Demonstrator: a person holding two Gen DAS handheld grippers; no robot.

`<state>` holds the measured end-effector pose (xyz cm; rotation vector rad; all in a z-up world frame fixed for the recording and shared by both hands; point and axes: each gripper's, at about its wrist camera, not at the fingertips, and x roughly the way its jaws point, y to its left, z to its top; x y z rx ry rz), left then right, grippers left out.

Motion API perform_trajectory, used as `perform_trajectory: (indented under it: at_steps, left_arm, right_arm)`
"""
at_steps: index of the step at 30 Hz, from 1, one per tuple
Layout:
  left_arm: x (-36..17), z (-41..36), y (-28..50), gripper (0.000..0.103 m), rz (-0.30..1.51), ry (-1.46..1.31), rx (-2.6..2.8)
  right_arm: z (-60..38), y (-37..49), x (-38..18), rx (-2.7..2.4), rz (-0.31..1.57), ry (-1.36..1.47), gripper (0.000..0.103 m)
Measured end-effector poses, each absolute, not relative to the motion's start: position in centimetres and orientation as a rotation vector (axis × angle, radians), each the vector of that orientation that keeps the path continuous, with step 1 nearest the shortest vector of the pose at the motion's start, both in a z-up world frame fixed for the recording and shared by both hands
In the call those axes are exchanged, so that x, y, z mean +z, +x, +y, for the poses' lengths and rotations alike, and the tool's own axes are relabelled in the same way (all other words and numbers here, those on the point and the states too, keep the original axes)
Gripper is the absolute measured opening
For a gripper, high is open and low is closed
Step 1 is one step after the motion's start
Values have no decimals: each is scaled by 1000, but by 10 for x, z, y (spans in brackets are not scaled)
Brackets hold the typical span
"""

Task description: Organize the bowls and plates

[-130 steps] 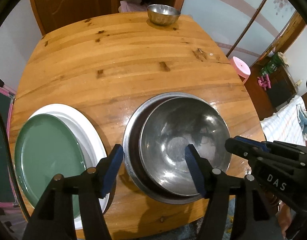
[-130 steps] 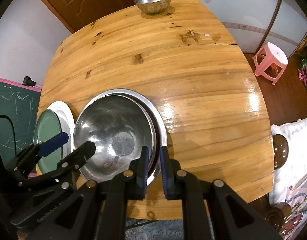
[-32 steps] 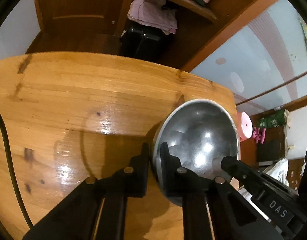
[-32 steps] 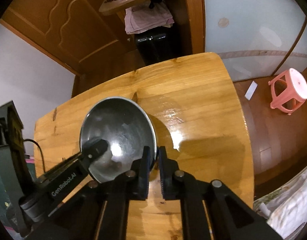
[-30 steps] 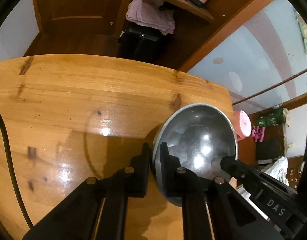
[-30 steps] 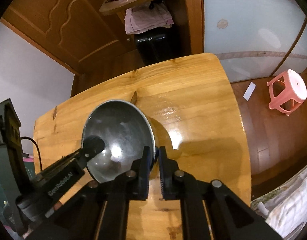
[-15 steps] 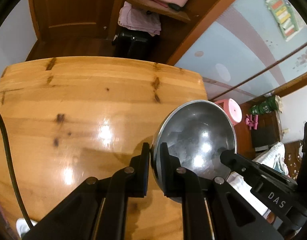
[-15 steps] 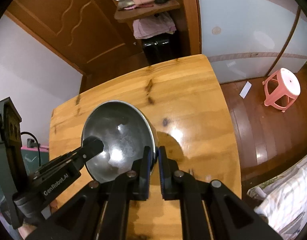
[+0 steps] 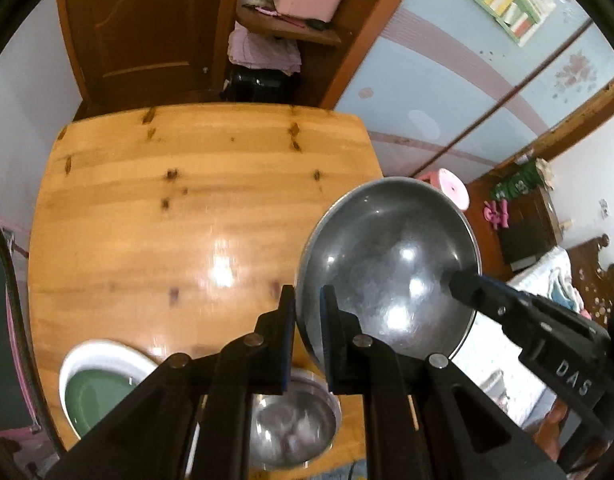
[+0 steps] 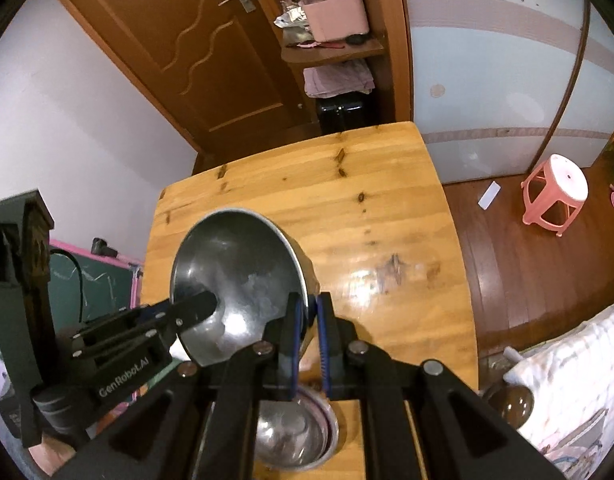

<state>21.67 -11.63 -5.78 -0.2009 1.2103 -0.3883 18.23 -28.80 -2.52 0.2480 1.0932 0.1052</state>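
**Left wrist view: both hand-held grippers carry one steel bowl above the surface**

In the left wrist view, going left to right, a green plate [image 9: 91, 396] lies inside a white plate [image 9: 107, 354] below and to the left of the left hand-held gripper [image 9: 308, 322], at the near edge of the wooden surface [image 9: 187, 216]. Directly beneath this gripper's fingers sits a steel basin [image 9: 295, 428] with another steel dish in it. The left hand-held gripper is clamped tight on the left rim of the held steel bowl [image 9: 387, 272], one pad outside the wall and one inside. The bowl hangs clear above the surface, tilted, with its hollow facing the camera. At the bowl's far right rim the right hand-held gripper [image 9: 465, 284] comes in from the right and pinches the edge.

In the right wrist view, the left hand-held gripper [image 10: 203, 306] reaches in from the left onto the bowl's [image 10: 243, 276] left rim. The right hand-held gripper [image 10: 309, 320] is shut on the bowl's right rim, the thin wall caught between its blue pads. The steel basin [image 10: 295, 436] lies below it, partly hidden by its fingers. To the right, a pink stool [image 10: 555, 196] stands on the floor, well apart from the surface [image 10: 387, 220].
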Motion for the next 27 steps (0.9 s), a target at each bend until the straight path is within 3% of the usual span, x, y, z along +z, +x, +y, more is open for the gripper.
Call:
perform_trajectory:
  at_steps: [11,27]
  left_arm:
    - [-81,-85,131,8,1221,-226,-412]
    - [-128,-64,92,10,1258,-258,-387]
  right_arm:
    - [-267,108,-60,160,1142,248,8]
    - [-250,66,-122,197,1229,300,8]
